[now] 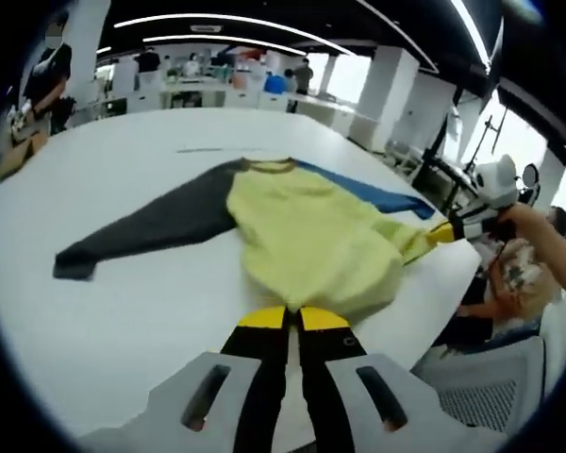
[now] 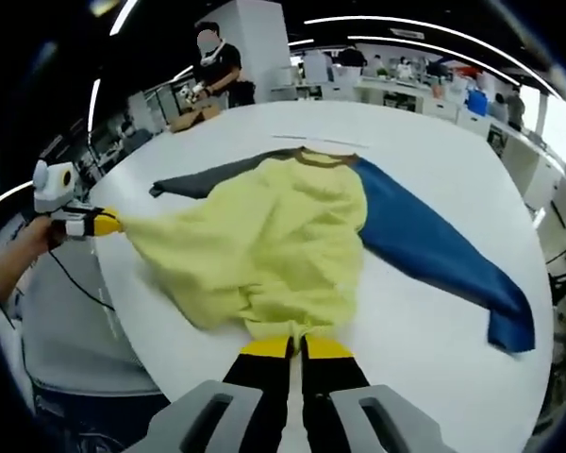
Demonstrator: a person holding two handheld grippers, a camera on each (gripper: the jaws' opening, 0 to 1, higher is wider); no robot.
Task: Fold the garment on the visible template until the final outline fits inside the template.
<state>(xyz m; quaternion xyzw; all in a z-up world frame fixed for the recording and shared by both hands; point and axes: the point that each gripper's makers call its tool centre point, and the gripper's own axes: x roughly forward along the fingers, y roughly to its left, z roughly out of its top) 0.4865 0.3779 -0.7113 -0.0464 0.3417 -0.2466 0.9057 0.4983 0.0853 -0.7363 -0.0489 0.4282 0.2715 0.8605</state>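
Both grippers' jaws pinched on yellow garment hem, template seemingly hidden beneath, white table.

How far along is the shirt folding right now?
Early. Done: nothing folded; the gray sleeve and blue sleeve lie spread out. In hand: both grippers, left and right, pinch the yellow body's hem. Left: every fold.

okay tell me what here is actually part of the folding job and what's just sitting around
Part of the job:
yellow sweatshirt with a grey sleeve and a blue sleeve
left gripper and right gripper, both shut on its hem
white table

Just around:
cardboard box
background desks
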